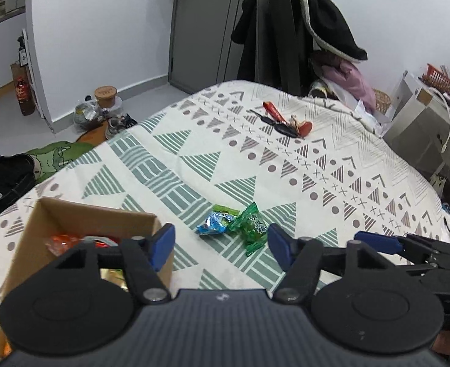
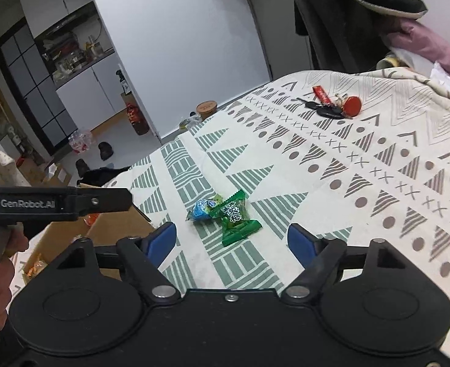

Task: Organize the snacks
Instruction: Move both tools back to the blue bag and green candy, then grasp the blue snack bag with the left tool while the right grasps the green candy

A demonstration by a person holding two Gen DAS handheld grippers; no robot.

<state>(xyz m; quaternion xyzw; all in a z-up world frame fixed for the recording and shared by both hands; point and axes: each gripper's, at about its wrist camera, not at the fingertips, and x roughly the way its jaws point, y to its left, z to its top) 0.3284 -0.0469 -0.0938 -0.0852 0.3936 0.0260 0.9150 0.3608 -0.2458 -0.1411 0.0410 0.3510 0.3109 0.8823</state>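
A green candy packet [image 1: 251, 227] [image 2: 235, 218] and a blue candy packet [image 1: 213, 223] [image 2: 201, 209] lie touching on the patterned bedspread [image 1: 255, 159]. A cardboard box [image 1: 57, 214] [image 2: 115, 223] with orange and red snacks [image 1: 61, 241] stands to their left. My left gripper [image 1: 221, 240] is open and empty, just short of the candies, its left finger by the box corner. My right gripper [image 2: 232, 240] is open and empty, just in front of the green packet. The right gripper's finger [image 1: 378, 241] shows at the right in the left wrist view.
A bunch of keys with a red tag [image 1: 283, 120] [image 2: 332, 104] lies farther back on the bed. Coats hang on a rack [image 1: 295, 30] behind the bed. A desk [image 1: 423, 122] stands at the right. Jars, shoes and bags [image 1: 102, 113] sit on the floor to the left.
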